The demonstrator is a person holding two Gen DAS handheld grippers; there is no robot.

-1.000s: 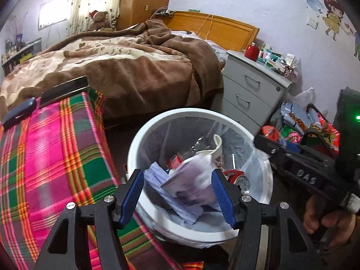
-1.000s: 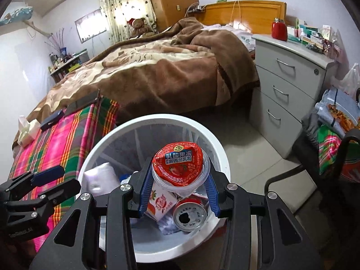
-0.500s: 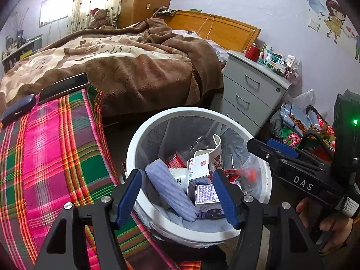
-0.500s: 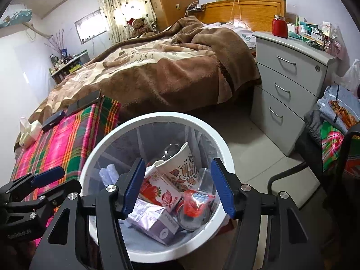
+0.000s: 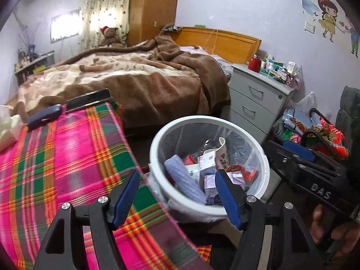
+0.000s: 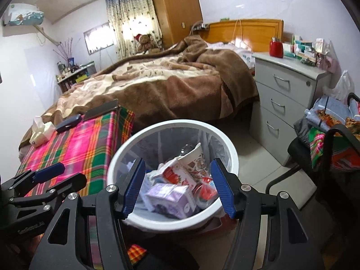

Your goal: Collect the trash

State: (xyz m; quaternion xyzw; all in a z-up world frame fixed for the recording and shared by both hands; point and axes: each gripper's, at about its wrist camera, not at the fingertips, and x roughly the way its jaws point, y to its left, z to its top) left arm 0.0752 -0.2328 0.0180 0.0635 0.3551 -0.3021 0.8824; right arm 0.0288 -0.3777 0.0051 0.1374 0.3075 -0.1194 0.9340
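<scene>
A white trash bin (image 5: 155, 148) (image 6: 117, 157) with a clear liner stands on the floor beside the plaid table. Inside lie a purple carton (image 6: 168, 199) (image 5: 209, 184), a strawberry carton (image 6: 175, 175), a patterned paper cup (image 6: 195, 159) (image 5: 221, 150), a red-lidded cup (image 6: 205, 187) and a folded bluish cloth (image 5: 182, 180). My left gripper (image 5: 177, 196) is open and empty over the bin's near-left rim. My right gripper (image 6: 177, 186) is open and empty above the bin. Each gripper also shows in the other's view, the right (image 5: 299, 155) and the left (image 6: 51, 175).
A pink and green plaid-covered table (image 5: 56, 157) (image 6: 78, 139) carries a tissue pack (image 6: 41, 130), a dark case (image 6: 68, 120) and a flat black device (image 6: 101, 110). Behind are a bed with a brown blanket (image 6: 168, 85), a grey drawer unit (image 6: 283, 99) and a chair with clothes (image 6: 330, 139).
Both grippers opened and let their trash fall into the bin: the left the purple carton, the right the red-lidded cup. Both have since drawn back and up, the left shifting toward the table.
</scene>
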